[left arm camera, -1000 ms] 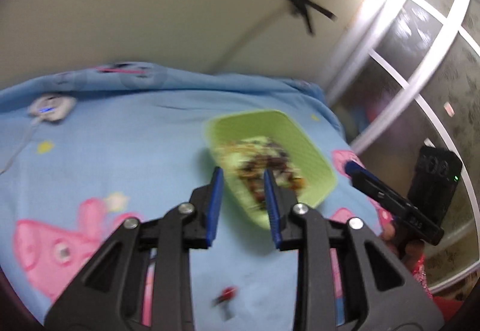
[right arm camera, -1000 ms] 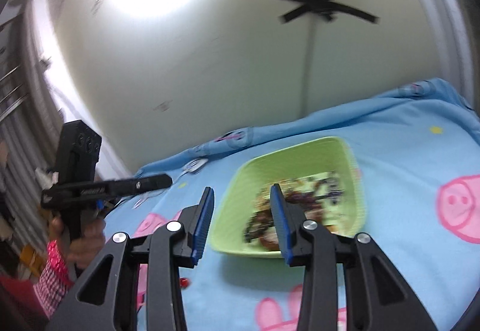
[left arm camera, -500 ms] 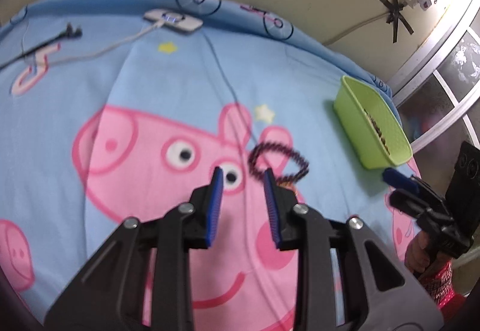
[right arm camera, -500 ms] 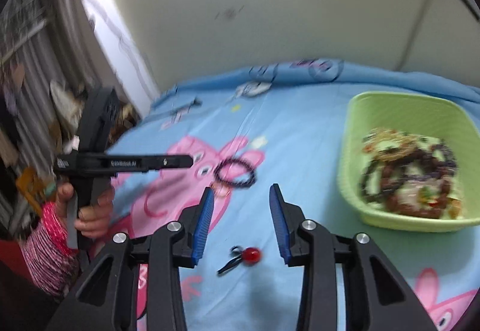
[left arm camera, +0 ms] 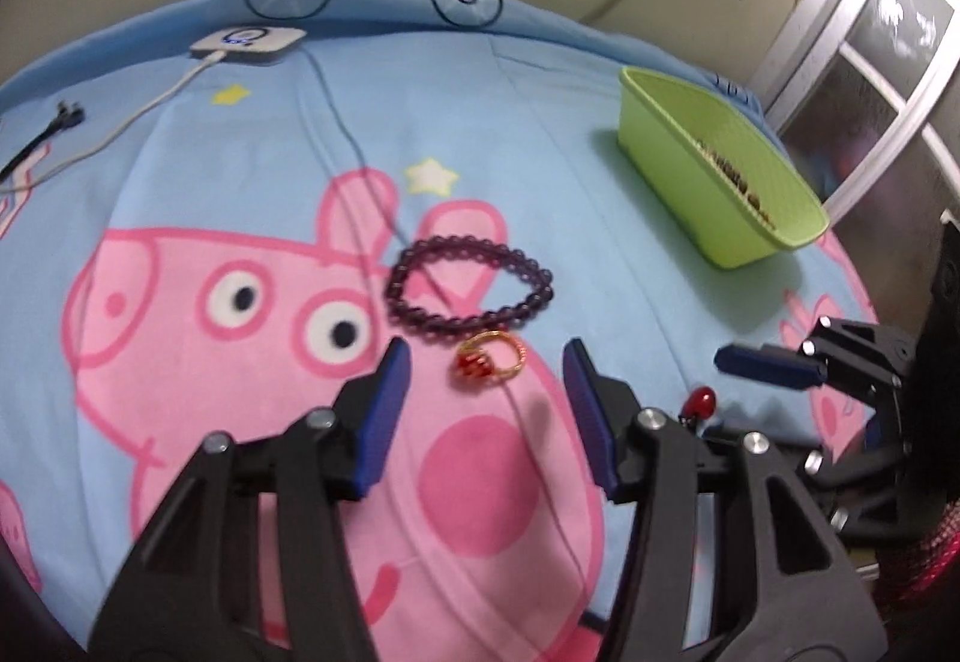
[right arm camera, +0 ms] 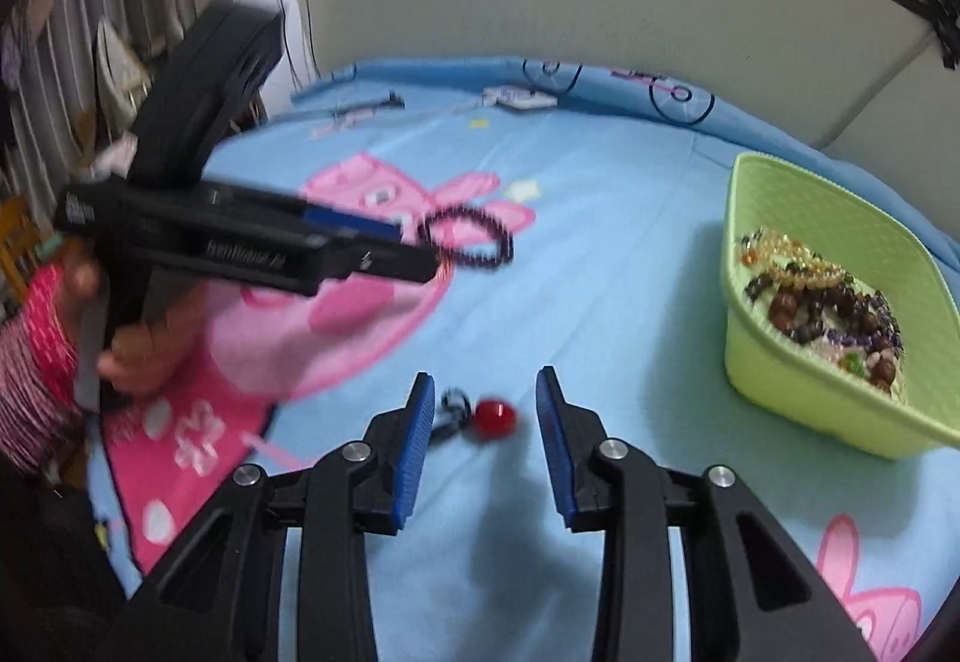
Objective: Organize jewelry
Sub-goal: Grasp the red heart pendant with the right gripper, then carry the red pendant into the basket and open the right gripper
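Left gripper: fingers spread wide, nothing between the pads. A gold ring with red stones lies on the blue cartoon-pig bedsheet just ahead of the gap, untouched. Just beyond the ring at 12 o'clock, a dark purple bead bracelet lies flat, near the ring; contact cannot be told.

Right gripper: fingers likewise apart, empty. A red bead charm on a dark cord lies on the sheet between the fingertips, blurred; not pinched.

Green plastic basket at 2 o'clock in the right wrist view, well apart from the loose pieces, holding a tangle of bead bracelets in brown, amber and purple.

In the way: seen from the right wrist, the left gripper's black body crosses from 9 o'clock and overlaps the edge of the purple bracelet.

Far edge of the sheet, 11 o'clock in the left wrist view: a white charger puck with its white cable, and a black plug.
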`<state>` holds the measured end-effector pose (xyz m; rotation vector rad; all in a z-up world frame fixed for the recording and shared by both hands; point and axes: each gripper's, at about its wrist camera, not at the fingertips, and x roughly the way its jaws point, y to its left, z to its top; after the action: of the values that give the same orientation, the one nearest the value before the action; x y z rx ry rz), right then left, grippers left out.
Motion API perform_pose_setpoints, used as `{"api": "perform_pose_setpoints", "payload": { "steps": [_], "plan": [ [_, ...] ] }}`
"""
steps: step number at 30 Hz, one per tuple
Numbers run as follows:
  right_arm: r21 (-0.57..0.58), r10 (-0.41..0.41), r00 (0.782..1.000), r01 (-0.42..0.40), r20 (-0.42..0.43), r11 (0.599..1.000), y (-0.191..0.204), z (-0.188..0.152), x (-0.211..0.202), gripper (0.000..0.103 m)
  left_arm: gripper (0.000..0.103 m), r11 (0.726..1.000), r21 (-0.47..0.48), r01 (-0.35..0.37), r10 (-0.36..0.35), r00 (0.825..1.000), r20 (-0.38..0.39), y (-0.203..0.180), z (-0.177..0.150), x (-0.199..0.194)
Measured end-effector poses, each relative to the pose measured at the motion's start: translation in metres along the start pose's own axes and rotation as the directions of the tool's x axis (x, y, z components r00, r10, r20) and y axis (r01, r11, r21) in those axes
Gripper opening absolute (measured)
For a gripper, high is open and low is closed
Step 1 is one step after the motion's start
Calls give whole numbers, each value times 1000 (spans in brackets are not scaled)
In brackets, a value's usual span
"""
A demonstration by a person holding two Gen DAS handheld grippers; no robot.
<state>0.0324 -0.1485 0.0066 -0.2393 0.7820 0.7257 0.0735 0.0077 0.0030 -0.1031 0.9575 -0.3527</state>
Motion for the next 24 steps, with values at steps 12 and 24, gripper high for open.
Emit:
{"api": "perform_pose_setpoints", "payload": {
  "steps": [12,24],
  "plan": [
    [-37,2,1000,-3,-22,999,9,-13,2,0,10,997,74,8,-9,1000,4,-18,-15,-5],
    [230,-60,966,0,252,973,-74,-1,-68,0,10,965,91,247,-248,969,9,-75,43,-21]
  ]
}}
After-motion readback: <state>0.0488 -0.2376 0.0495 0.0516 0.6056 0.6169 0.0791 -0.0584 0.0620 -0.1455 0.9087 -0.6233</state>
